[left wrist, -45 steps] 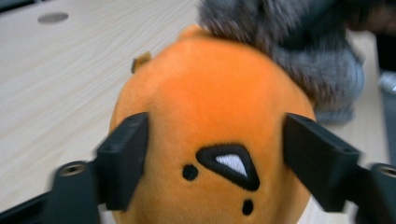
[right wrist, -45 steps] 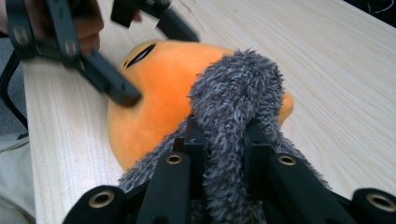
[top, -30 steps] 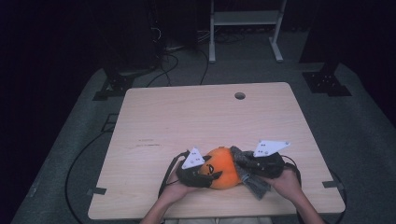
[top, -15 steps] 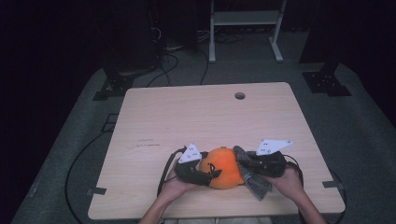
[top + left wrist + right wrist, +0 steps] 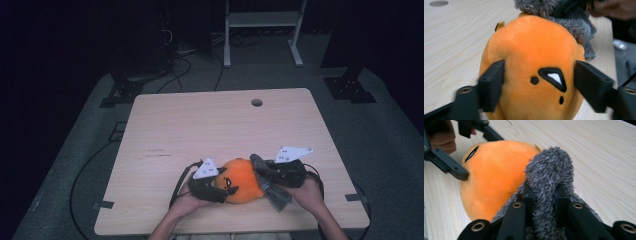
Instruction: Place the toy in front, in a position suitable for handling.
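**Left jaws reset on the plush while the right keeps its pinch on the grey fur**

An orange plush [image 5: 241, 180] lies at the near edge of the table [image 5: 210, 130], a little right of centre, with the person's hands on either side of it. A grey fur piece [image 5: 270, 185] hangs off the plush's right side.

The right gripper [image 5: 544, 195] is clamped tight on a fold of the grey fur [image 5: 549, 172]; the tuft bulges up between its jaws, and this grip looks the same as a second ago.

The change is on the left. The left gripper [image 5: 212, 184] has let its jaws out and then drawn them in again. Now they straddle the plush [image 5: 531, 65] across its face, one jaw on each side of the stitched eye [image 5: 552, 77]. The left-hand jaw dents the fabric; the right-hand one sits at the plush's edge, so the jaws look to be just bearing on it, lightly rather than squeezing hard. The plush has barely shifted on the table.

My reading: the left hand has regripped to steady the body, so the right can pull the fur against it. The hold is shallow and on soft, round stuffing, so it could slip once the pull begins.
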`<move>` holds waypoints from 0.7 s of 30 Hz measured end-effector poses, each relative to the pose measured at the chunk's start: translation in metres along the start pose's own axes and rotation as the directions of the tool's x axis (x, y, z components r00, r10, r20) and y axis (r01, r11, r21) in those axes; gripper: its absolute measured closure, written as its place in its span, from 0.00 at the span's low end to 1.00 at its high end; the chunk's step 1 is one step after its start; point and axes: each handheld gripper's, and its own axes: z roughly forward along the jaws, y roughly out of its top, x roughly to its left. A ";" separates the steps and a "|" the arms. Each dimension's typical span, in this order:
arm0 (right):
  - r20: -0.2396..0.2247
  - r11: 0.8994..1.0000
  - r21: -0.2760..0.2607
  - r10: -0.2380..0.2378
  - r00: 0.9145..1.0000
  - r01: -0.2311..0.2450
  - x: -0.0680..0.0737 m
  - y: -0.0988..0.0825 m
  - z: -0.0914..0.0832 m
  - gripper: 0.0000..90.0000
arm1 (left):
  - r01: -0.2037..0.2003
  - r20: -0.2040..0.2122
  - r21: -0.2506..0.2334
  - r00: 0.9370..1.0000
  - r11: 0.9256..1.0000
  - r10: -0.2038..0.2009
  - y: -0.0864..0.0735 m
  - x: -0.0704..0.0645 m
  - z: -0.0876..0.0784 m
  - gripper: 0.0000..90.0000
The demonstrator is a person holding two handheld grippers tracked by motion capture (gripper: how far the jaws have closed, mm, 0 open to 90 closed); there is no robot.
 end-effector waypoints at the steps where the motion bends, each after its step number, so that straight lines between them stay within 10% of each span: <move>1: -0.004 1.000 0.002 0.000 1.000 0.000 0.000 -0.001 0.001 0.84 | 0.042 0.009 -0.011 0.999 0.999 -0.042 0.002 0.005 -0.002 0.19; 4: -0.044 1.000 -0.023 0.001 0.999 -0.002 0.002 -0.001 -0.002 0.84 | 0.096 -0.042 0.000 0.995 0.995 -0.095 0.003 0.010 0.001 0.14; 13: -0.010 0.999 0.051 -0.005 1.000 0.006 0.001 -0.012 -0.003 0.85 | 0.081 -0.101 -0.003 0.992 0.997 -0.080 -0.002 0.005 0.002 0.32; 17: -0.090 0.998 -0.022 -0.058 0.994 0.056 0.018 0.000 -0.007 0.84 | 0.038 -0.127 0.006 0.991 0.999 -0.037 0.001 -0.003 0.010 0.32; 21: -0.056 0.996 -0.007 -0.093 0.994 0.093 0.023 0.009 0.001 0.84 | 0.021 -0.134 -0.005 0.991 1.000 -0.022 -0.001 -0.005 0.008 0.35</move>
